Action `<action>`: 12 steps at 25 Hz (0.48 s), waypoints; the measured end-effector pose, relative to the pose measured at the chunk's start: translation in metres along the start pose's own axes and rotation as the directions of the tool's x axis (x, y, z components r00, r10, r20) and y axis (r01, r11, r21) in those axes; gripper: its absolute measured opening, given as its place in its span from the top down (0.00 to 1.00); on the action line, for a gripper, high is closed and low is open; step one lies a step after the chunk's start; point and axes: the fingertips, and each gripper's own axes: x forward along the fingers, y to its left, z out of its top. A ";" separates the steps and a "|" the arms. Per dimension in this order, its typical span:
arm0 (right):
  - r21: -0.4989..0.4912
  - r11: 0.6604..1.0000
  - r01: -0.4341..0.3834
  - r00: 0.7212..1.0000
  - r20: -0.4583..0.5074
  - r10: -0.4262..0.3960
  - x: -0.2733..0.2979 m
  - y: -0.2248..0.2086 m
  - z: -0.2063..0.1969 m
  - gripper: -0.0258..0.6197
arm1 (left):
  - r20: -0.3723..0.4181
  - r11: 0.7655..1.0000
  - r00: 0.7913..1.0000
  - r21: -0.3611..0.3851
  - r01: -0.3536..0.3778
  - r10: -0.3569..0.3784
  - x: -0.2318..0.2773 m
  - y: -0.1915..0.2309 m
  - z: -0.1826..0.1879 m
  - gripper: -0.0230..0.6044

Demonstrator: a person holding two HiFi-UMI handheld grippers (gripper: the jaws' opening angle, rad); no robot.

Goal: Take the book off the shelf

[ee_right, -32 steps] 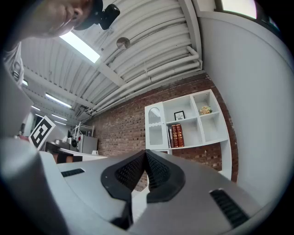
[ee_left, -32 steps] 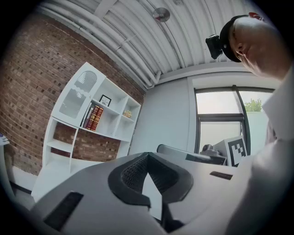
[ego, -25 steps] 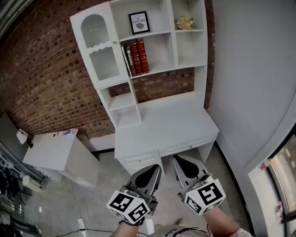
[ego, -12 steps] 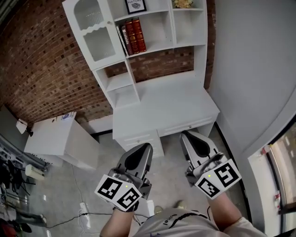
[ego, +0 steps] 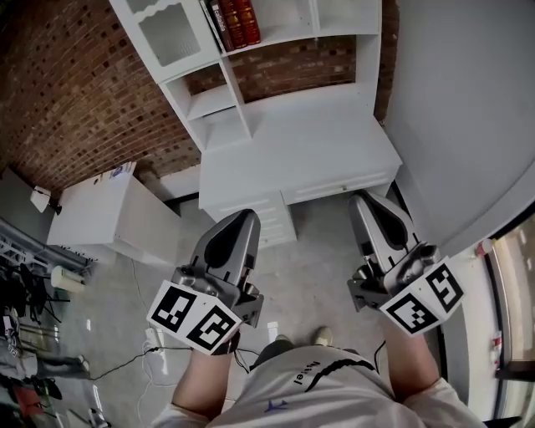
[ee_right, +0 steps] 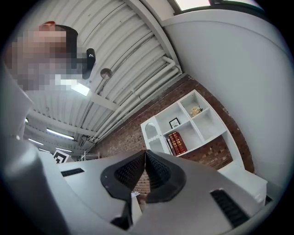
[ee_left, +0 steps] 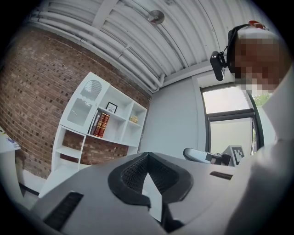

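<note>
Red and dark books (ego: pixel 234 18) stand upright on a middle shelf of the white hutch (ego: pixel 209 100), at the top edge of the head view. They also show far off as books (ee_left: pixel 101 125) in the left gripper view and as books (ee_right: pixel 177 142) in the right gripper view. My left gripper (ego: pixel 245 215) is held low in front of the desk, shut and empty. My right gripper (ego: pixel 365 198) is beside it, also shut with nothing in it. Both are well short of the shelf. In the gripper views each pair of tips touches, left gripper (ee_left: pixel 147 154) and right gripper (ee_right: pixel 145 151).
A white desk (ego: pixel 301 159) stands under the hutch against a brick wall. A glazed cabinet door (ego: pixel 171 29) is left of the books. A low white cabinet (ego: pixel 100 221) stands at the left, cables lie on the floor, and a grey wall (ego: pixel 468 100) closes the right side.
The shelf and books have slid toward the top edge of the head view. Both grippers have spread apart and sit higher in the picture, nearer the desk front. Both stay shut.
</note>
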 end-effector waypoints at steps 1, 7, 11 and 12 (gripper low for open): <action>0.000 1.000 0.003 1.000 0.000 -0.003 -0.003 -0.004 0.002 0.93 | -0.001 1.000 1.000 0.005 -0.001 0.001 0.002 -0.003 -0.001 0.95; -0.006 1.000 0.021 1.000 0.000 -0.021 -0.018 -0.022 0.004 0.93 | -0.011 1.000 1.000 0.026 0.006 -0.005 0.012 -0.020 -0.011 0.95; -0.045 0.999 0.000 1.000 0.021 0.001 -0.023 -0.026 0.002 0.93 | -0.013 0.999 0.999 0.035 0.030 -0.030 0.026 -0.025 -0.022 0.95; -0.052 0.999 0.000 1.000 0.017 0.001 -0.024 -0.027 0.000 0.93 | -0.020 0.999 0.999 0.030 0.035 -0.034 0.029 -0.026 -0.026 0.95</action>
